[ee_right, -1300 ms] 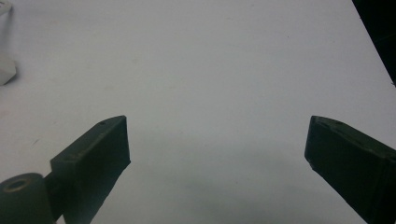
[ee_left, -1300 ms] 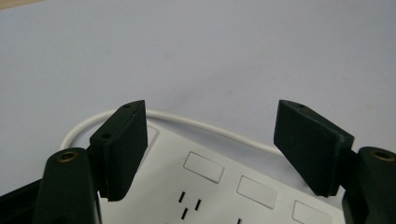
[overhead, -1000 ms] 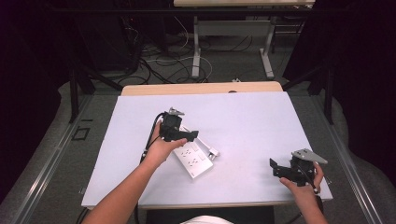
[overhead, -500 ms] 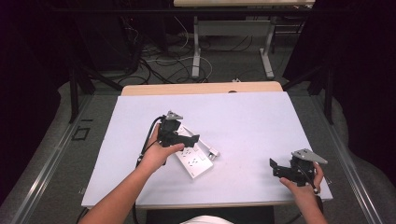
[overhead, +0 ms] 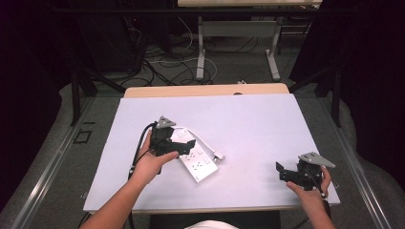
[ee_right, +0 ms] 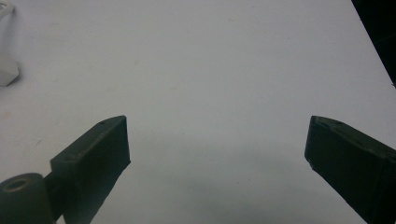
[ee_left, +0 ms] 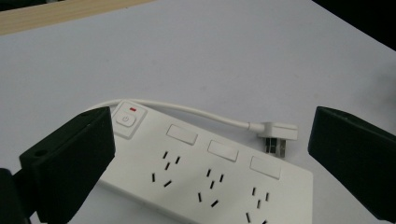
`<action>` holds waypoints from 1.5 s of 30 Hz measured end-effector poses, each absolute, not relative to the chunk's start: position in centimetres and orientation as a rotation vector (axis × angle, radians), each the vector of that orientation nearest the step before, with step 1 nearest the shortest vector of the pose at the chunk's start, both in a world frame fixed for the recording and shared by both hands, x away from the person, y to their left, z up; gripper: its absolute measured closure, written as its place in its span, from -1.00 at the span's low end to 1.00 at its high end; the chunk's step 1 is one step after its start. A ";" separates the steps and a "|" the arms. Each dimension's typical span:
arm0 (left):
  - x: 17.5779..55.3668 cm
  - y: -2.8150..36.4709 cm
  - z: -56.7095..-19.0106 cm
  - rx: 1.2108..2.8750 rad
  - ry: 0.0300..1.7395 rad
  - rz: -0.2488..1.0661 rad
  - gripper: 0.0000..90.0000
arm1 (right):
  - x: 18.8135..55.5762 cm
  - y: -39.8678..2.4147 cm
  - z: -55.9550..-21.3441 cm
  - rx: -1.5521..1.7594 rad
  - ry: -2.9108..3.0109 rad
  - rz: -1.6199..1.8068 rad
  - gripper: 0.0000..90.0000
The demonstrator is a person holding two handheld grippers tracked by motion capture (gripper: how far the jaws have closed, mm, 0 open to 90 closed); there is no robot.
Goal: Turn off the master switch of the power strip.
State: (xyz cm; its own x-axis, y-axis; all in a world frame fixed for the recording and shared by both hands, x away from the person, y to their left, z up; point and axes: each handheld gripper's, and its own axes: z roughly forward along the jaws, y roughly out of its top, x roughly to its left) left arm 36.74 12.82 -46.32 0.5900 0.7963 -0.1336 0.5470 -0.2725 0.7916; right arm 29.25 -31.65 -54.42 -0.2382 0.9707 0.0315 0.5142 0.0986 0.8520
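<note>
Now left gripper (ee_left: pixel 210 154) wide open over power strip (ee_left: pixel 205 177), nothing held

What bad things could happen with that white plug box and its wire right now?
1. The left gripper hangs open over the power strip, its jaws having just opened. Lowered carelessly, a jaw might press the switch.
2. The cord loops beside the strip to the plug; a jaw could snag it and drag the strip.
3. The right gripper sits near the table's front edge, where it could bump the edge.
</note>
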 end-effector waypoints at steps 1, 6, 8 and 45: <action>36.6 13.2 -46.3 1.960 1.071 0.375 -0.98 | 29.2 -31.7 -54.4 1.452 1.818 1.048 -0.87; 35.9 15.2 -46.3 1.945 1.098 0.386 -0.98 | 29.2 -31.6 -54.4 1.454 1.824 1.036 -0.87; 35.7 16.0 -46.5 1.923 1.128 0.404 -0.98 | 29.2 -31.6 -54.4 1.452 1.825 1.038 -0.87; 31.7 27.2 -52.4 1.692 1.418 0.562 -0.96 | 29.2 -31.6 -54.4 1.459 1.821 1.034 -0.87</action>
State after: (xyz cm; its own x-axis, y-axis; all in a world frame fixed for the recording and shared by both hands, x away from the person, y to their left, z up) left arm 31.67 27.23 -52.43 0.2608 0.9501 -0.1711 0.5752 -0.0106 0.8180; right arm 29.16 -31.64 -54.36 -0.2328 0.9721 0.0276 0.5218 0.1009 0.8471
